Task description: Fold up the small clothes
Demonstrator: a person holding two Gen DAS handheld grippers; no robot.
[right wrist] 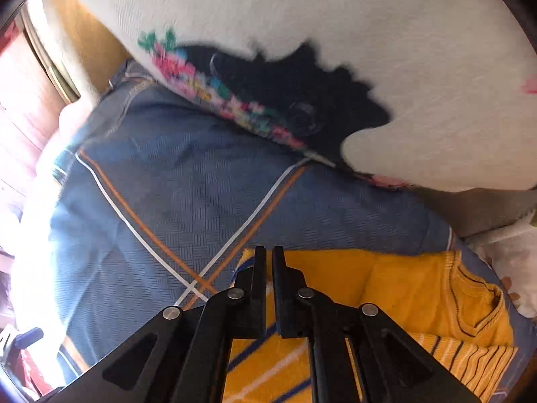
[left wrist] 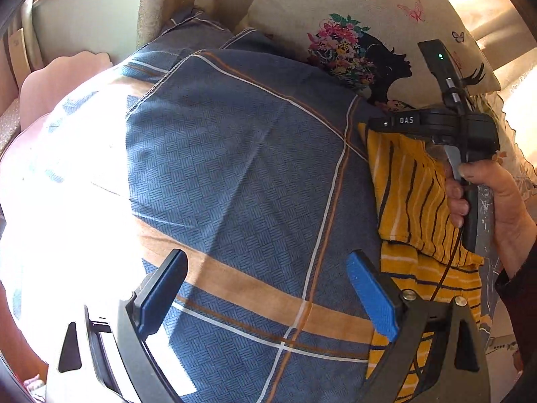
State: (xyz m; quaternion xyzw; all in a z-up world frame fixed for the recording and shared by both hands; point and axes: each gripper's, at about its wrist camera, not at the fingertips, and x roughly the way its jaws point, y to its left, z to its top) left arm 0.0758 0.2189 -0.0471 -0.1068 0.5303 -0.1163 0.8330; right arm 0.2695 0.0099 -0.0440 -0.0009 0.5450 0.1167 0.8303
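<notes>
While my left gripper (left wrist: 268, 288) hangs spread wide with nothing between its two blue pads (left wrist: 372, 297), I count one yellow striped garment (left wrist: 412, 198) lying on the blue checked sheet (left wrist: 235, 154), at the sheet's right side and just beside the one printed pillow (left wrist: 369, 10). From the left wrist view I see my right hand (left wrist: 486, 194) wrapped around the other tool's handle, directly above that garment. My right gripper (right wrist: 268, 268) has its two black fingers (right wrist: 260, 288) drawn nearly together, a thin slit left between them, with the tips over the garment's (right wrist: 402, 288) upper left corner; I cannot tell whether any cloth is pinched there. The garment shows a plain yellow panel, a ribbed neckline to the right, and thin dark stripes below it, plus a part with broader white and blue bands under the fingers. Two line pairs, each one white and one orange, cross on the sheet (right wrist: 167, 184) left of the fingertips. The pillow (right wrist: 369, 33) is blurred in the right wrist view
</notes>
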